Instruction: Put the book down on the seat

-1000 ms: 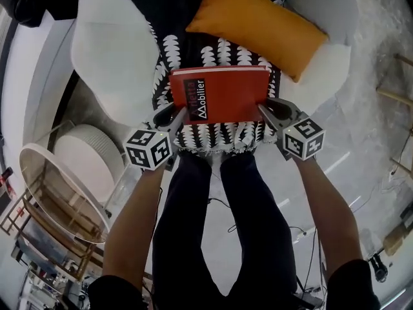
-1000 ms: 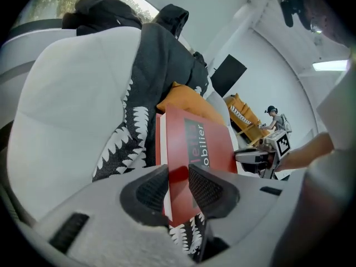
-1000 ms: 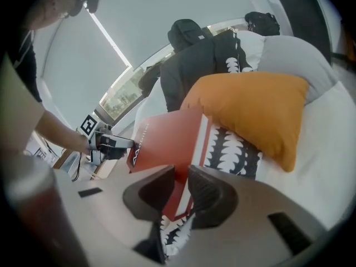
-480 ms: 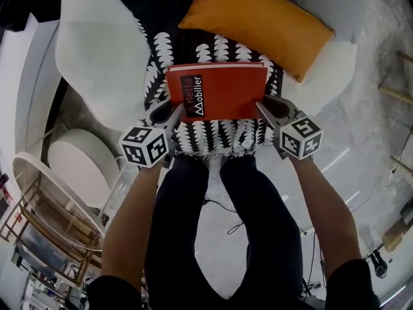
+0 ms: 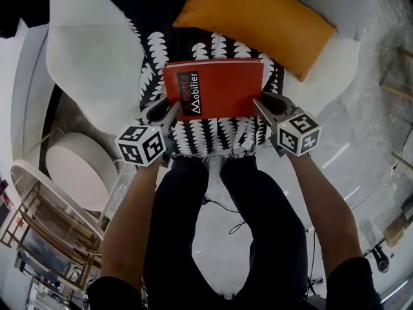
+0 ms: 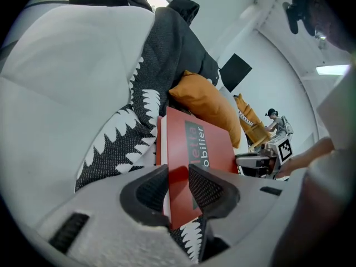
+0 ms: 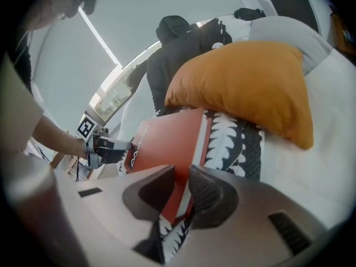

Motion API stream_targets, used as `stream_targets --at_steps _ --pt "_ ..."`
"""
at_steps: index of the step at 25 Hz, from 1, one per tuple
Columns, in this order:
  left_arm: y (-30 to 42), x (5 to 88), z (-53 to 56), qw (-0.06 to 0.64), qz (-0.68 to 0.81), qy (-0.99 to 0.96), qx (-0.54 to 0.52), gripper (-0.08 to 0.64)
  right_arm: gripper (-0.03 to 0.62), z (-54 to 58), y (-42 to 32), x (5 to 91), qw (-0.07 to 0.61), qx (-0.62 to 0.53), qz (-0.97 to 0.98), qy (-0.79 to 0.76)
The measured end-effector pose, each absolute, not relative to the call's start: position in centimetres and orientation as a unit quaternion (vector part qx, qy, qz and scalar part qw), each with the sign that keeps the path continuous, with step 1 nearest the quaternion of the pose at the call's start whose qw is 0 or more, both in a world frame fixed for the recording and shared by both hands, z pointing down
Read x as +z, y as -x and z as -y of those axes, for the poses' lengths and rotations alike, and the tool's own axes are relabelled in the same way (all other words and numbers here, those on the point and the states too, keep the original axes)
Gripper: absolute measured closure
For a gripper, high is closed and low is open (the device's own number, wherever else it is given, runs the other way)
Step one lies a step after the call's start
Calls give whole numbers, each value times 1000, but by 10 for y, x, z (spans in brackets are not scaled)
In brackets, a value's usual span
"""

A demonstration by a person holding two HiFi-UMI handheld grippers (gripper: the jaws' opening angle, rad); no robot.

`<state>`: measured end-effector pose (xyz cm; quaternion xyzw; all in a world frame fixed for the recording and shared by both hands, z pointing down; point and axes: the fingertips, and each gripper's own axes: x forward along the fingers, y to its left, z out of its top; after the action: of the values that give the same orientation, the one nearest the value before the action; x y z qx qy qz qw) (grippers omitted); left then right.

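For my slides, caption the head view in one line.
A red book held at its near corners by the left gripper and right gripper, over a black-and-white throw, orange cushion beyond.

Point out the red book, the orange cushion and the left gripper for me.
red book (image 5: 218, 89), head view, middle of its front cover
orange cushion (image 5: 258, 21), head view, middle of its upper face
left gripper (image 6: 177, 176), left gripper view, midway between its fingertips

Red book (image 5: 216, 89), orange cushion (image 5: 258, 18), black-and-white leaf-patterned throw (image 5: 213, 134), white seat (image 5: 90, 63)
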<state>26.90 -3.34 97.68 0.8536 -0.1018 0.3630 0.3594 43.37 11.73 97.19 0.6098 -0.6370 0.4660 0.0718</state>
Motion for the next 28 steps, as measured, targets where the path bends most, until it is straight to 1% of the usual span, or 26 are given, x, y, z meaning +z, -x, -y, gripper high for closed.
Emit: stream_targets --at_steps 5,8,15,18,23,26,28 --pt "-270 979 33 364 102 -852 361 437 503 -117 -434 974 69 469 635 -610" --pt "-268 983 32 379 104 -844 364 437 503 -118 -433 976 72 468 633 -612" --pt "-267 980 32 395 99 -829 383 436 503 -120 -436 976 86 472 615 -625" --pt "-259 967 35 389 114 -831 381 436 502 -127 -443 972 99 477 594 -640" --pt "-254 921 30 385 98 -841 368 437 503 -144 -450 937 108 478 578 -653" --pt "-259 870 31 380 84 -856 340 439 503 -140 -449 890 97 462 591 -654" --pt "-267 826 31 377 70 -868 315 440 503 -132 -449 845 79 443 606 -656"
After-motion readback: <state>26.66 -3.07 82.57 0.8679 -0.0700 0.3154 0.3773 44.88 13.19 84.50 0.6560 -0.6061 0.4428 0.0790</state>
